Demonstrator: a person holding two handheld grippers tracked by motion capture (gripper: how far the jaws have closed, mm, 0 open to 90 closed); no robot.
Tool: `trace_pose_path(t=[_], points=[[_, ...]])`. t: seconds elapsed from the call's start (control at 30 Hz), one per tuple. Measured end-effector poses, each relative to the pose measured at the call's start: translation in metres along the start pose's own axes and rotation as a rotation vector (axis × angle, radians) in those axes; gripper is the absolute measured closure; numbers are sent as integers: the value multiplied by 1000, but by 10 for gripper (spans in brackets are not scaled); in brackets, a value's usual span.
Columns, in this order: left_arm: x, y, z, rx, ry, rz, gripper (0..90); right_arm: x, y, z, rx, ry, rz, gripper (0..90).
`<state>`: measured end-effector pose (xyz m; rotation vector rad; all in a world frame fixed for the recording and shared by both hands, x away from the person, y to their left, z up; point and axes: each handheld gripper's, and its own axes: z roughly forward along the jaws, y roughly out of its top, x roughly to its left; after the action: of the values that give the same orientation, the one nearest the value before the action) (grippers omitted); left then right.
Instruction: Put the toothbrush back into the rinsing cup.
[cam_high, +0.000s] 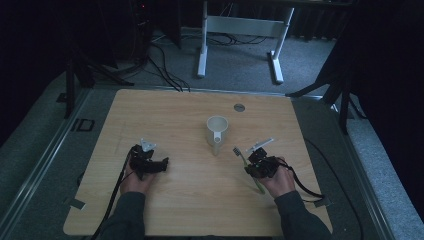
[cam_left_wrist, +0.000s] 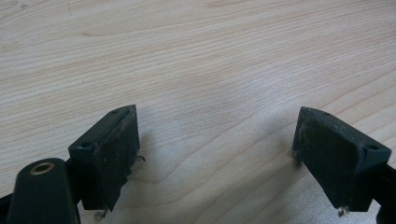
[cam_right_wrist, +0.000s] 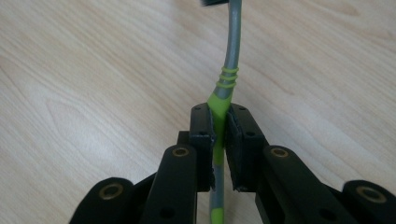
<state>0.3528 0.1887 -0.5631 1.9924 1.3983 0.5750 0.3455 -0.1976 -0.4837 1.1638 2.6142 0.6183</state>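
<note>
A green and grey toothbrush (cam_right_wrist: 227, 79) runs up between the jaws of my right gripper (cam_right_wrist: 220, 126), which is shut on its green handle. From above, the toothbrush (cam_high: 244, 159) slants across the right gripper (cam_high: 253, 165), bristle head toward a white cup (cam_high: 217, 131) at the table's middle, handle end near the person's right hand. My left gripper (cam_left_wrist: 215, 149) stands open over bare wood, nothing between its pads. In the high view the left gripper (cam_high: 161, 165) lies at the front left, well apart from the cup.
The wooden table (cam_high: 165, 115) has a small round grey grommet (cam_high: 239, 107) near its far edge. Cables trail from both grippers off the front. Beyond the table stand a white desk frame (cam_high: 240, 30), dark stands and floor cables.
</note>
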Motion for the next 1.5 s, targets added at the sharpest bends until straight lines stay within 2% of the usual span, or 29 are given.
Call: trace_pose_path(t=[0.23, 0.6, 0.83, 1.5], points=[[0, 0, 0, 1, 0, 1, 151, -3, 1, -3, -55, 0, 20, 813], [0, 0, 0, -1, 0, 0, 151, -4, 2, -5, -100, -13, 30, 813], [0, 0, 0, 1, 0, 1, 151, -4, 3, -10, -161, -25, 43, 813], [0, 0, 0, 1, 0, 1, 151, -5, 7, -16, -255, -33, 71, 813]])
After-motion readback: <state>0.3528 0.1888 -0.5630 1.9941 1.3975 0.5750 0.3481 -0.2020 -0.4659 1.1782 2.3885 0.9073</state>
